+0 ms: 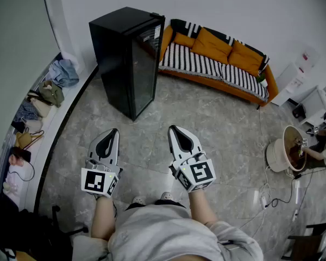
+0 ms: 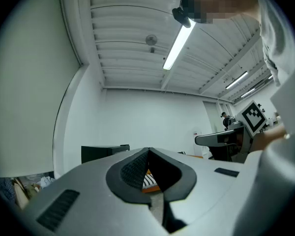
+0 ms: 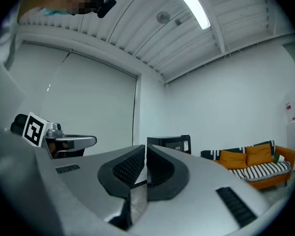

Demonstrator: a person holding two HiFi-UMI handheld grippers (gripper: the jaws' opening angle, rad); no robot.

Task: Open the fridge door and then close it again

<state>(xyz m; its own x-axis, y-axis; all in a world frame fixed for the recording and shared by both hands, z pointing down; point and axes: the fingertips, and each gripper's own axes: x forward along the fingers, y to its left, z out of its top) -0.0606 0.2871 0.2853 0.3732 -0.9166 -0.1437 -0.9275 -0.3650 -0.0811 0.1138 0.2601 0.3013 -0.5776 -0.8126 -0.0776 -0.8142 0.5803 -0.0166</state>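
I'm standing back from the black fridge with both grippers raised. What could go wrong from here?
1. The left gripper and right gripper have jaws shut, empty, well short of the tall black fridge; they may slip off its door.
2. The orange sofa with striped cover sits close beside the fridge; a wide door swing might strike it.
3. The fridge stands free on the smooth stone floor; a hard pull could drag it.

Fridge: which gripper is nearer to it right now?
Left, narrowly. In the head view the left gripper sits just below the near corner of the black fridge; the right gripper is farther off to its right. Neither touches it.
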